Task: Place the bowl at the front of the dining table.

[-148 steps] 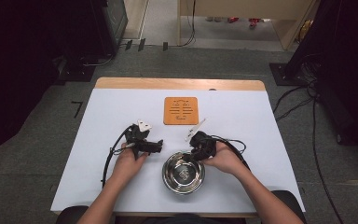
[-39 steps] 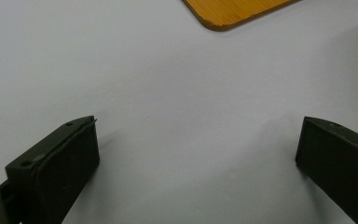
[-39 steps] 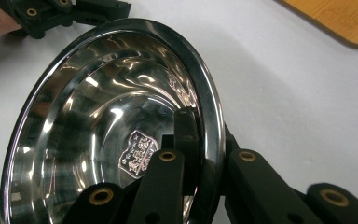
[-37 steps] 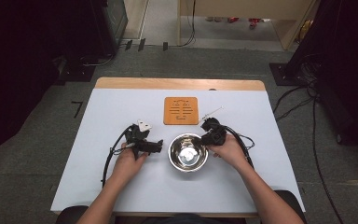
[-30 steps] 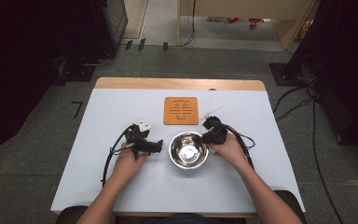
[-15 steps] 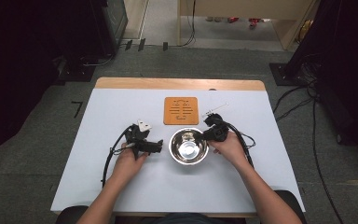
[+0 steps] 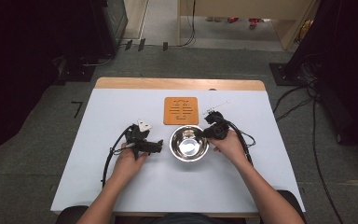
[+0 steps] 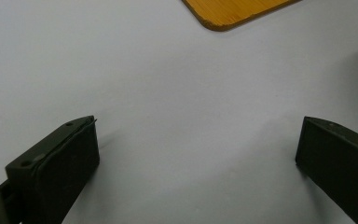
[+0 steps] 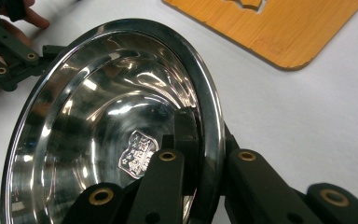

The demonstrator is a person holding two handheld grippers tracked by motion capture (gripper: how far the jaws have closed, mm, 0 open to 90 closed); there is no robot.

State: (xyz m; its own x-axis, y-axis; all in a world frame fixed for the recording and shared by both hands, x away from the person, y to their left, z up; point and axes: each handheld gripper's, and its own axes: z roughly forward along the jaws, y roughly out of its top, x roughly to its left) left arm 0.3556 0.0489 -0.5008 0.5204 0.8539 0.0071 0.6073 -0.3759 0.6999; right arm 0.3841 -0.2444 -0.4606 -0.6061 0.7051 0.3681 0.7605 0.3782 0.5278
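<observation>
Here my right gripper [image 7: 204, 132] pinches the steel bowl [image 7: 189, 143] by its rim: light, rigid, slippery; left gripper [image 7: 156, 147] spread, idle.

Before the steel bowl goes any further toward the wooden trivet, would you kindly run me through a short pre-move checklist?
1. Right tool clamped on the rim of the round shiny steel bowl, one jaw inside, one outside: ok.
2. Bowl interior free of contents: ok.
3. Square orange bamboo trivet bare on top: ok.
4. White table between bowl and trivet unobstructed: ok.
5. Left tool open with nothing between its jaws, beside the bowl and not touching it: ok.
6. Bowl lifted off the table or resting on it: cannot tell.
</observation>
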